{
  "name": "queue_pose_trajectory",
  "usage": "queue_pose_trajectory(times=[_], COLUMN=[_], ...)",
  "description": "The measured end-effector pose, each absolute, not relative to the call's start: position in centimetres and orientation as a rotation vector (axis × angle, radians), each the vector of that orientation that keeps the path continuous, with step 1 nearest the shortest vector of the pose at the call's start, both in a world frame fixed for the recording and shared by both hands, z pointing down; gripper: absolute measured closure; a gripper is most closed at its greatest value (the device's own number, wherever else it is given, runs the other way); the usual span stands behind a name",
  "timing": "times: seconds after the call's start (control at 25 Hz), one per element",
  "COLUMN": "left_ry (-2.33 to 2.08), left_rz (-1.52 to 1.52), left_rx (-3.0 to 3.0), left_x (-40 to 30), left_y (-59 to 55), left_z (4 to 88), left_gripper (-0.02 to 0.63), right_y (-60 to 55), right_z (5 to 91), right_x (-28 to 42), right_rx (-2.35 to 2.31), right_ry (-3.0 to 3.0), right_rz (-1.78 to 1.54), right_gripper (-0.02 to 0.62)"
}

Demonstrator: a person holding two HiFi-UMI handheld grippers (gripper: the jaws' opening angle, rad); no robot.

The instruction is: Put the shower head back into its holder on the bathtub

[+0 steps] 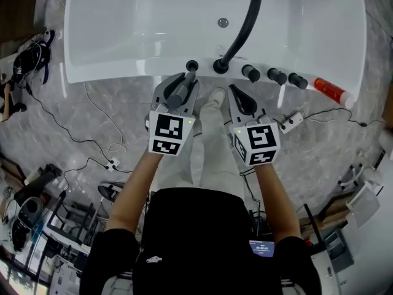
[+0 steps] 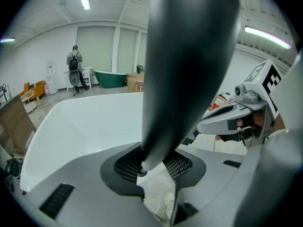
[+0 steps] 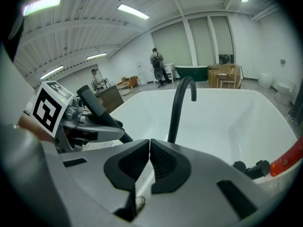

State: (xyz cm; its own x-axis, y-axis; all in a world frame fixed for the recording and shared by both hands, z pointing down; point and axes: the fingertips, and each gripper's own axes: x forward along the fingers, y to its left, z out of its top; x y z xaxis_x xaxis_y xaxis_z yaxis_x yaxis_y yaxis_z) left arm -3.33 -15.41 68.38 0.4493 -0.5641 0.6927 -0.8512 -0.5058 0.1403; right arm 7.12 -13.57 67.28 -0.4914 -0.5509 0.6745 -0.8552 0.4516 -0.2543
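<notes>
The step in hand is the approach to the socket. The left claw [image 1: 182,91] is clenched on the dark grey, smooth plastic shower head [image 1: 186,82]. In the left gripper view its ribbed pads sit against both sides of the handle, which fills the middle of that view. From the head view, the narrow end of the shower head points at the small round black holder [image 1: 192,65] on the near rim of the glossy white bathtub [image 1: 123,69]. That end lies right at the holder, but I cannot tell whether it has entered it or only hangs just above.

The right claw [image 1: 241,98] is pinched together on nothing. It hovers just beside the left one, near the base of the tall curved black spout [image 1: 244,26]. A row of black knobs [image 1: 276,76] and a red-and-white tube [image 1: 331,91] lie further along the rim, well apart from the work.

The next move, as I judge it, calls for lining the handle's end up with the holder's opening and lowering it straight in. The left claw should let go only once the shower head sits firm. A tilted entry could let it slip off the smooth rim into the tub.
</notes>
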Motion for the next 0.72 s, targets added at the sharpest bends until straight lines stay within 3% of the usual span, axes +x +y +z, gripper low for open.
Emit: queue_pose_trajectory(times=[0.72], left_ry=[-1.184], left_rz=[0.875], left_rx=[2.179], left_x=[-3.9], left_y=[-16.1], left_z=[76.9], left_gripper=[0.462], right_y=[-13.5], right_z=[74.6], right_x=[6.7], right_rx=[1.167], right_ry=[-2.157], right_rz=[0.897], right_gripper=[0.571])
